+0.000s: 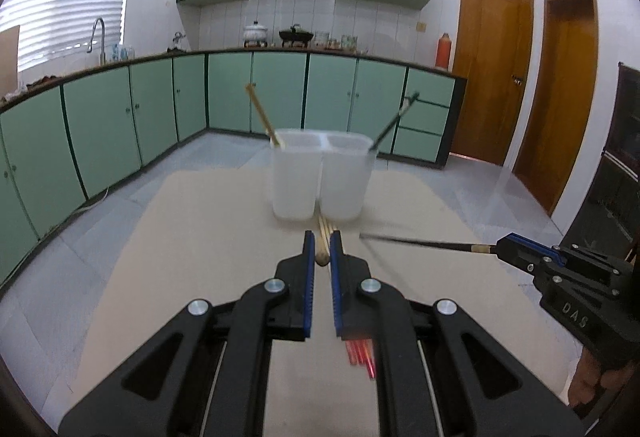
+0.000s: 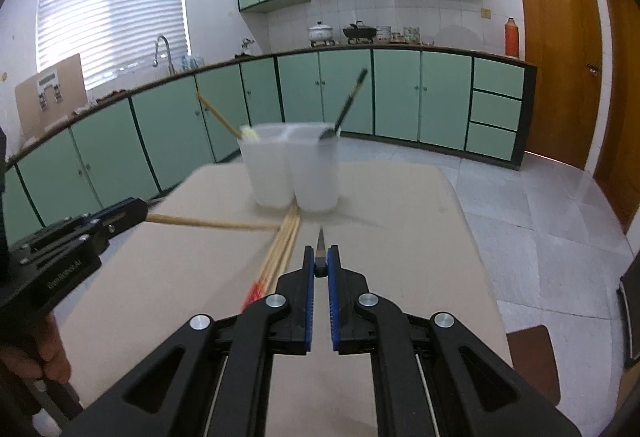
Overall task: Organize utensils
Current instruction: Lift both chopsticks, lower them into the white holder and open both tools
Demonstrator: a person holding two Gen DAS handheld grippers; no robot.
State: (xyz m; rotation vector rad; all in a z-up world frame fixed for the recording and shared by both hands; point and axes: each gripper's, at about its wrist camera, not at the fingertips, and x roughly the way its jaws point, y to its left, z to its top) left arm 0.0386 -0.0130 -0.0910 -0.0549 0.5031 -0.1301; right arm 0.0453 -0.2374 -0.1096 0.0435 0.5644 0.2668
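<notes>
Bamboo chopstick (image 2: 208, 223) is pinched near its butt end by the left gripper (image 1: 322, 237), so the long free end can swing and clip the translucent white twin-cup holder (image 1: 320, 177) mid-table. Right gripper (image 2: 320, 252) is clamped on a thin black chopstick (image 1: 420, 242); that tip grip could slip or twist, and the loose bamboo bundle (image 2: 286, 241) lying against the holder's base may get knocked.

Two translucent cups (image 2: 294, 167) stand side by side on the table. One wooden chopstick (image 2: 218, 117) leans in the left cup and one black chopstick (image 2: 348, 101) in the right; one more wooden chopstick (image 2: 208, 223) and one more black chopstick (image 1: 424, 243) are each held in a gripper. The wooden chopsticks (image 2: 282, 251) lying bundled on the table overlap too much to count exactly.
</notes>
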